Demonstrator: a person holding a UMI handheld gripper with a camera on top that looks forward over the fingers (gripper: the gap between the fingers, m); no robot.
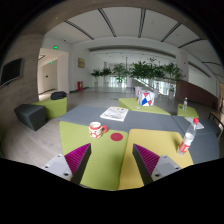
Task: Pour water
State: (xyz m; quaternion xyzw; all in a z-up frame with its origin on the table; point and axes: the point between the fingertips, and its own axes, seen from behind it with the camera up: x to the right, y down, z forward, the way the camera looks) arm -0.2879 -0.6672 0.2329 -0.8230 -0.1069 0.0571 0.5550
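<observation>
A clear water bottle with a red cap and label [187, 141] stands on the green table [110, 160], to the right of my right finger. A white cup with a red pattern [96, 128] stands on the table beyond my left finger. A small red coaster [116, 136] lies just right of the cup, ahead of the fingers. My gripper [111, 160] hovers above the table with its fingers wide apart and nothing between them. The magenta pads [77, 155] face each other across bare table.
An open magazine [114, 113] lies farther along the table. A second green table with a red, white and blue box [146, 99] stands beyond. Dark and green armchairs [44, 108] stand at the left. Potted plants [140, 72] line the far side of the hall.
</observation>
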